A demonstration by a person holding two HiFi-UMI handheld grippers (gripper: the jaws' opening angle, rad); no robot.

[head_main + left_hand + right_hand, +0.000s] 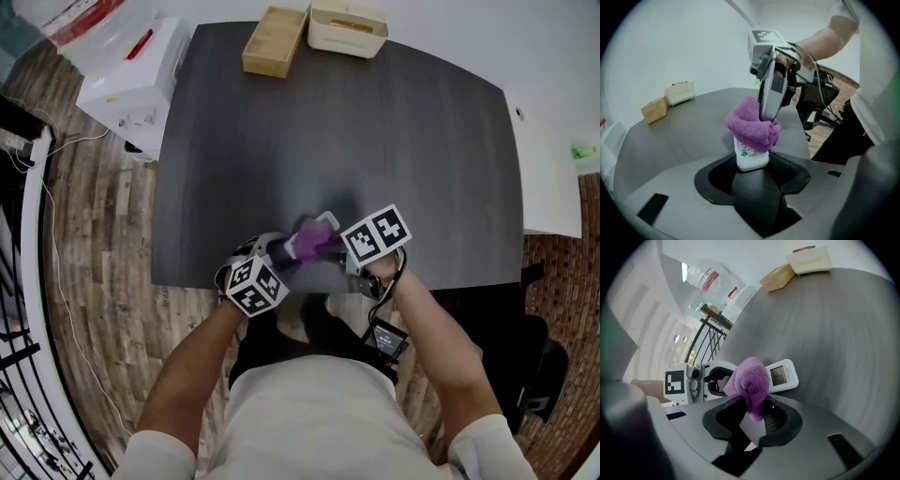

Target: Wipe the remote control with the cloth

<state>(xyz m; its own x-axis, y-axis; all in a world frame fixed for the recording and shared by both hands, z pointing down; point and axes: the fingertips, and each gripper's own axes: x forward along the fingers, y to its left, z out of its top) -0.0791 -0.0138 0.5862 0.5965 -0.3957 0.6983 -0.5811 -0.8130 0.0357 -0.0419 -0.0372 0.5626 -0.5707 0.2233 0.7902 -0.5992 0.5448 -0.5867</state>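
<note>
Lower middle of the head view: both claws meet just over the near edge of the dark table. The left gripper is clamped on the button end of the remote control, whose long axis points straight out from that claw toward the right gripper. That one pinches the cloth tight – a bunched wad touching the remote's mid face. Remote: slim, smooth white plastic w/ small screen. Cloth: fluffy purple terry – the wipe prob. wants lengthwise strokes.
</note>
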